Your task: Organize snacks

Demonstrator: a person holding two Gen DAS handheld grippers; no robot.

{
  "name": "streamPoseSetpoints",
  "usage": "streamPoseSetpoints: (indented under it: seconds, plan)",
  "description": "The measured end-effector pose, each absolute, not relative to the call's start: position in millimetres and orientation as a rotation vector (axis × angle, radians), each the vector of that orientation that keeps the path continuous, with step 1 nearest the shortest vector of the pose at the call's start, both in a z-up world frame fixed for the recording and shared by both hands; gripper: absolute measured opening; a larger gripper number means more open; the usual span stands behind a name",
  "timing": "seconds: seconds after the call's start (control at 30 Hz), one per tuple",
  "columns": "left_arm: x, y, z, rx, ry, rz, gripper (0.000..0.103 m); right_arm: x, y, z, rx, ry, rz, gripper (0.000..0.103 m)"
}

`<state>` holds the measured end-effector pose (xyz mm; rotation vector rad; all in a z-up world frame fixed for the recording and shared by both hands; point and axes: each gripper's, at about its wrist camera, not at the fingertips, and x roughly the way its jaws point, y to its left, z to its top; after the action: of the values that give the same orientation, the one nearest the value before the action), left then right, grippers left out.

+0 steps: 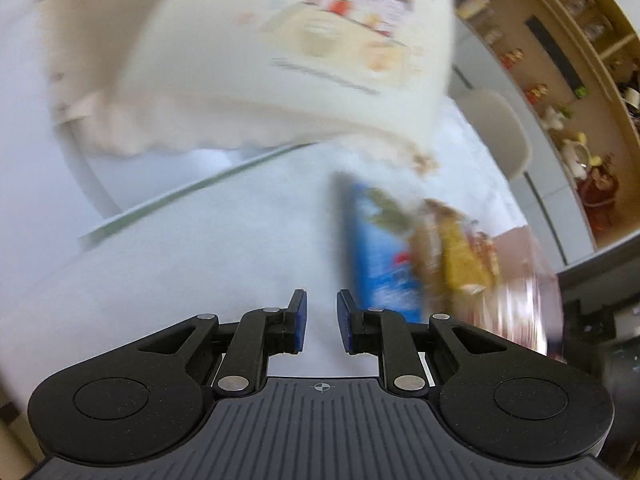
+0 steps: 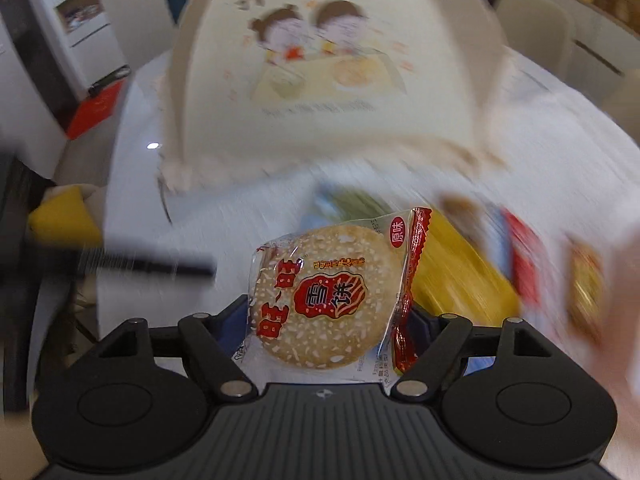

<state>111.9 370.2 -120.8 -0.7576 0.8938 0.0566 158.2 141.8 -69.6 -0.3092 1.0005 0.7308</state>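
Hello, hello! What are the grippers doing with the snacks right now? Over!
Left hand-held gripper nearly shut, empty. Right hand-held gripper around rice cracker packet. Snack pile on table; food cover behind.

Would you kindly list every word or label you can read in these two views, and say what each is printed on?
"旺旺": red characters on the rice cracker packet in the right gripper.
"雪饼": on the red emblem of the same packet.
"原味": in the red circle near the packet's top corner.
Small print along the packet's edges: too small to read.
Large characters on the cream food cover: too blurred to read.
Snack packets in the left wrist view: blurred, unreadable.
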Motion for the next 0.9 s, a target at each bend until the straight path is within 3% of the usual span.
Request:
streamPoseSetpoints:
  seconds: [0.1,0.2,0.37,0.67,0.77,0.9]
  plan:
    - [137.8,345.3,-108.8,-0.702,0.881,0.010,0.020,148.0,83.2,-71.4,-0.234,0.988,0.597,0.079]
    - [159.0,316.9,-98.6,-0.547,0.885,0.023,0.020,145.8,42.9,-86.7,-0.233,0.982,0.419,0.092]
    - [162.5,263.8,-97.3,-0.435,0.984,-0.128,0.020,135.8,-9.3,-107.5,-0.179,0.997,0.294,0.092]
    - [130.1,210.6,-133.7,-0.588,1.156,-0.020,0.022,127.7,-58.2,-140.7,-0.050,1.055,0.246,0.094]
    - [133.1,186.4,-137.7,-0.531,1.140,-0.043,0.025,123.5,-56.4,-148.3,-0.080,1.025,0.285,0.101]
    - [129.0,161.5,-121.2,-0.418,1.094,-0.017,0.028,119.4,-54.4,-153.1,-0.152,1.018,0.317,0.103]
